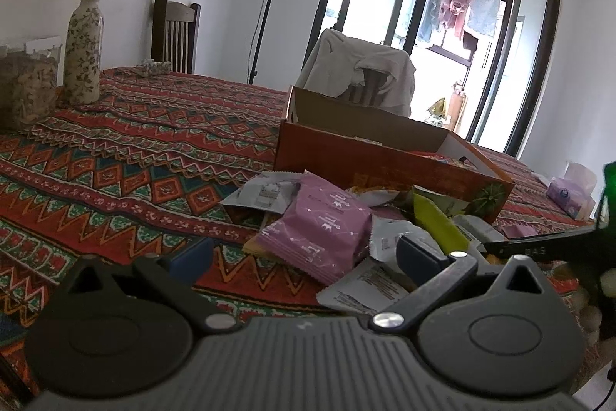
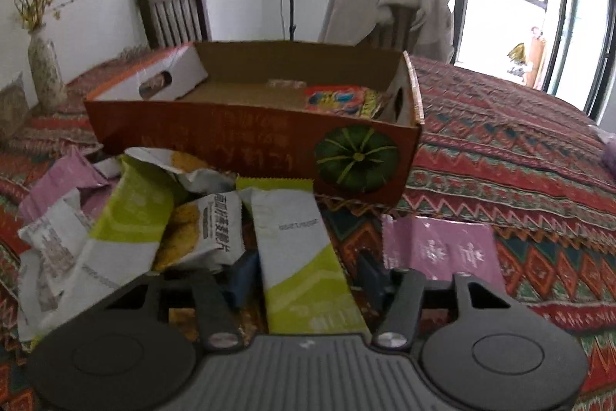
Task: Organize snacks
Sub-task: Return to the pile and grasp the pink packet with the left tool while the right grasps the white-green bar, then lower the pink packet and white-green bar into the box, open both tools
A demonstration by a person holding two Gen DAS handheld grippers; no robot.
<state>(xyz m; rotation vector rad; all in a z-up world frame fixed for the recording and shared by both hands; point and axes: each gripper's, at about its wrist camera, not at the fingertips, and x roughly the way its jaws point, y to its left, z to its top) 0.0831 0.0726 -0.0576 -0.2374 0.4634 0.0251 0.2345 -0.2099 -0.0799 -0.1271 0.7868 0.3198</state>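
A pile of snack packets lies on the patterned tablecloth in front of an open orange cardboard box (image 2: 246, 137) with a pumpkin picture; the box also shows in the left wrist view (image 1: 369, 160). In the left wrist view my left gripper (image 1: 304, 259) is open, with a pink packet (image 1: 319, 222) between its fingers. In the right wrist view my right gripper (image 2: 308, 276) has its fingers closed on both sides of a white and green packet (image 2: 304, 257) held upright. Another pink packet (image 2: 442, 249) lies flat to its right. The box holds a colourful packet (image 2: 338, 99).
A floral vase (image 1: 82, 56) with yellow twigs and a jar (image 1: 27, 87) stand at the table's far left. Chairs stand behind the table, one draped in a white cloth (image 1: 358, 72). A tissue pack (image 1: 569, 191) lies at the right. Glass doors are behind.
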